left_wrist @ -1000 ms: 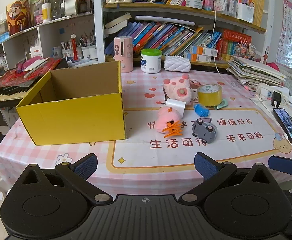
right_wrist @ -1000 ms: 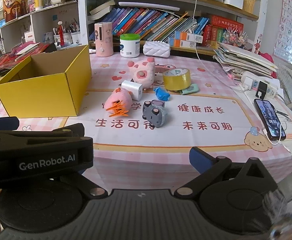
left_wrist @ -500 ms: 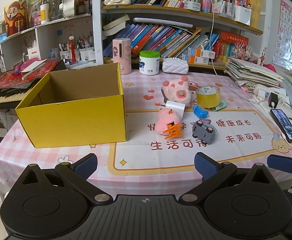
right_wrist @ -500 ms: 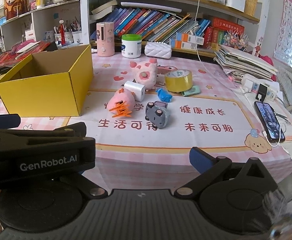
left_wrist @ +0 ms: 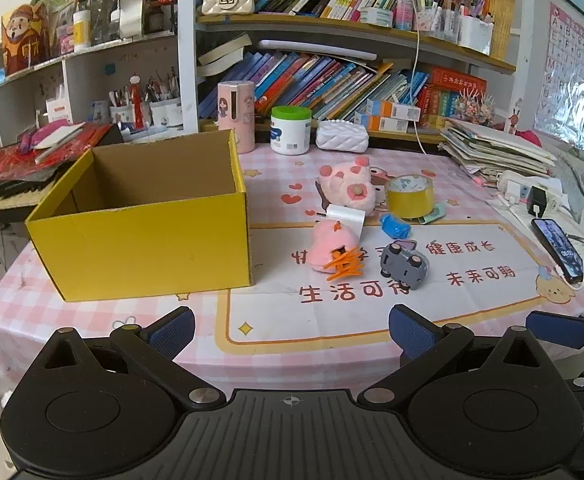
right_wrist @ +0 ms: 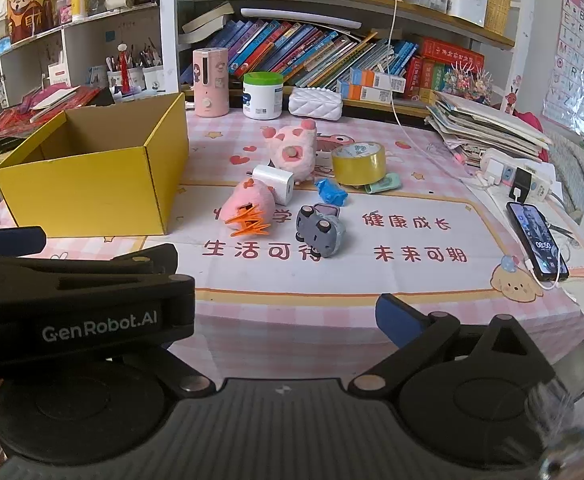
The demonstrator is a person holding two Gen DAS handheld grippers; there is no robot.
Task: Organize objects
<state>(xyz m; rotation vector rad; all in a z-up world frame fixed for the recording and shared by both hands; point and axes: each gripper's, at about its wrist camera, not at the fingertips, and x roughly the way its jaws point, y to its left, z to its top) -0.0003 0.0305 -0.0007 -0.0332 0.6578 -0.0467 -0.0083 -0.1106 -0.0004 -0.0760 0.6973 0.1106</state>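
While the layout of objects matches the earlier frames, both cameras sit slightly nearer the table (left_wrist: pixel 92 312), so the yellow box (left_wrist: pixel 152 252) and toys appear larger. Left gripper (left_wrist: pixel 290 328): fingers spread wide, holding nothing, near edge of table. Right gripper (right_wrist: pixel 276 312): its right finger (right_wrist: pixel 396 316) stands wide of centre, jaws apart and empty. The open box stands at left. Right of it cluster a pink plush with orange feet (left_wrist: pixel 334 248), a grey toy car (left_wrist: pixel 404 266), a white charger (left_wrist: pixel 346 216), a blue wrapped item (left_wrist: pixel 395 226), a pink pig plush (left_wrist: pixel 348 186) and a tape roll (left_wrist: pixel 409 196). Only the right view shows the left gripper's body lettered "GenRobot.AI"; only the left view shows the right gripper's blue fingertip (left_wrist: pixel 556 328) at far right.
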